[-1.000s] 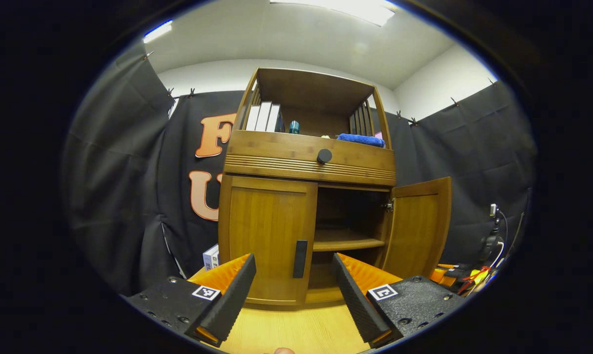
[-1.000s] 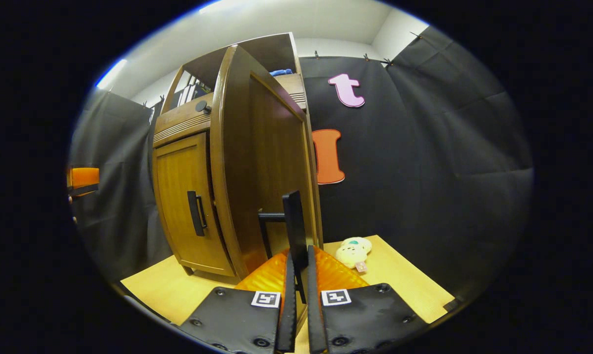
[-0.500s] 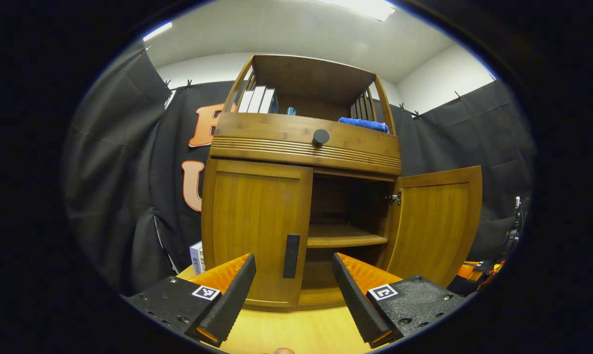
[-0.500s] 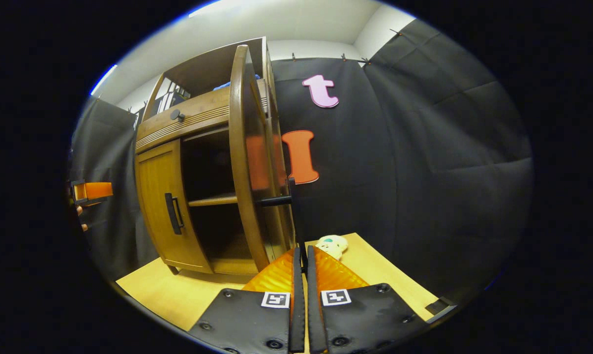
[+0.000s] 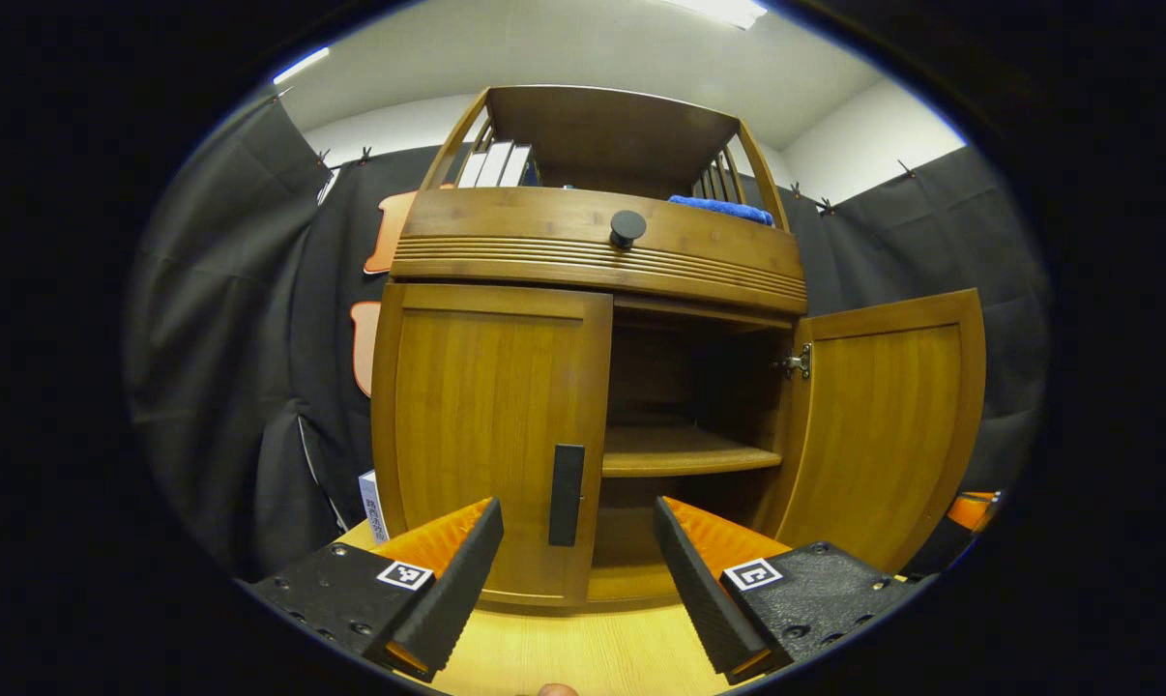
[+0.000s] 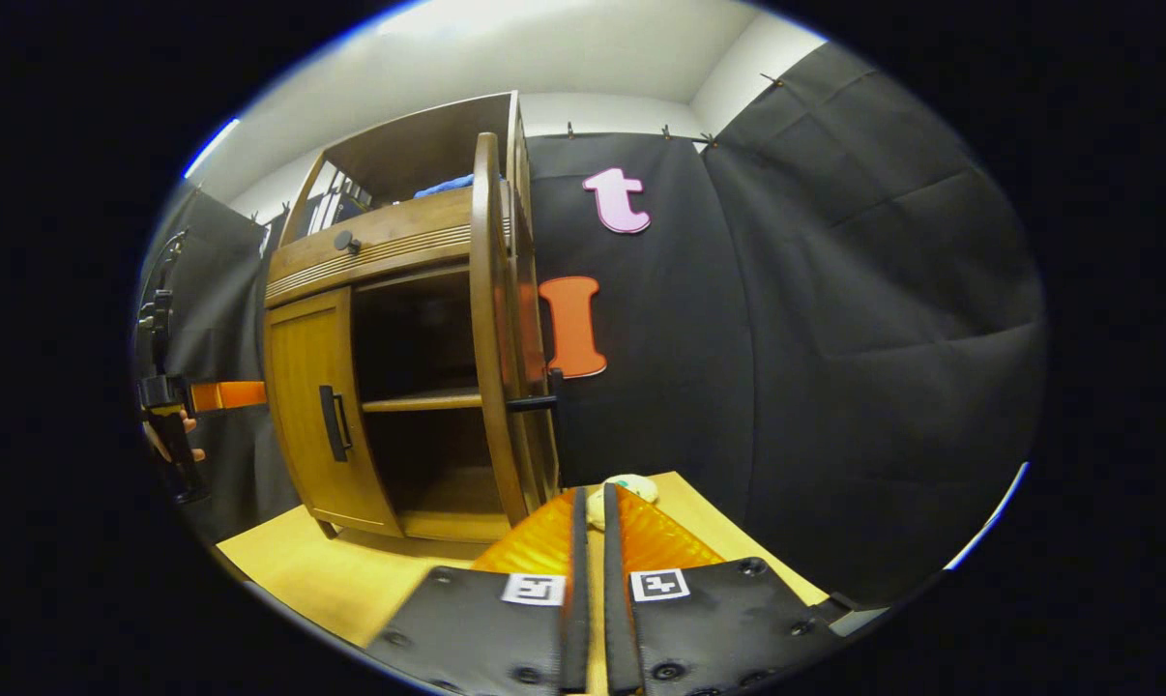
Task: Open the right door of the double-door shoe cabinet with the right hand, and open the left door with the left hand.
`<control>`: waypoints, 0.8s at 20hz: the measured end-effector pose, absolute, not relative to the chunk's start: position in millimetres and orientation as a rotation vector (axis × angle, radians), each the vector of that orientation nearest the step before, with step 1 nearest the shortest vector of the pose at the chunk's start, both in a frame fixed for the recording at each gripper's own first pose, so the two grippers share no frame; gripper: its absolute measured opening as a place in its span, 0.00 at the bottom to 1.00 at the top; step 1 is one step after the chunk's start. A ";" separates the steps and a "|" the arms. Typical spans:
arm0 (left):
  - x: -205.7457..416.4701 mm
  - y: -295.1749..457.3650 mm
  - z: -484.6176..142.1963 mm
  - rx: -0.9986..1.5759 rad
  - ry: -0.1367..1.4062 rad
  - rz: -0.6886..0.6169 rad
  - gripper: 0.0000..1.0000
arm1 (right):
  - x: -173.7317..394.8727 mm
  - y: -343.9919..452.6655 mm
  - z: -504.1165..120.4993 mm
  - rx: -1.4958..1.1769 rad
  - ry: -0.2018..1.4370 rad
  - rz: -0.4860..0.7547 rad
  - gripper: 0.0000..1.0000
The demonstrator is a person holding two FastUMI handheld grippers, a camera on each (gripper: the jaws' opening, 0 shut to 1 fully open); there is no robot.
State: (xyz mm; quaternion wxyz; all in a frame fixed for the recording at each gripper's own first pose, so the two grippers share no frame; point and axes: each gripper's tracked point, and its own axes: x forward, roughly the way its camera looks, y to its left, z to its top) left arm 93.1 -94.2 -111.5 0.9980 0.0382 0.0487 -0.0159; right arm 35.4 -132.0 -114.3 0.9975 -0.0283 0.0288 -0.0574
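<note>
The cabinet [image 5: 597, 242] is standing on a pale wood table [image 5: 583, 657] against the black cloth wall. Its right door [image 5: 883, 425] is hanging wide open, showing a dark inside with one shelf [image 5: 685, 454]; in the right gripper view that door [image 6: 491, 329] is showing edge-on with its handle [image 6: 544, 396] sticking out. The left door [image 5: 491, 435] is sitting shut, its black handle [image 5: 566, 480] near the inner edge. Above the doors a drawer front is carrying a round black knob [image 5: 627, 227], and books [image 5: 491, 166] and a blue cloth [image 5: 720, 208] are lying on the top shelf.

The left gripper [image 5: 578, 551] is hovering spread wide in front of the left door, clear of the handle and holding nothing. The right gripper [image 6: 591, 570] is showing its fingers nearly together with only a thin gap, apart from the right door's handle, nothing between them. A plush toy [image 6: 620, 486] is lying on the table beyond its fingertips.
</note>
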 end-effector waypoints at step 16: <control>187.9 -67.8 -174.0 0.090 0.126 0.000 0.92 | 0.1 -131.8 -97.4 -0.075 -0.007 -0.140 0.97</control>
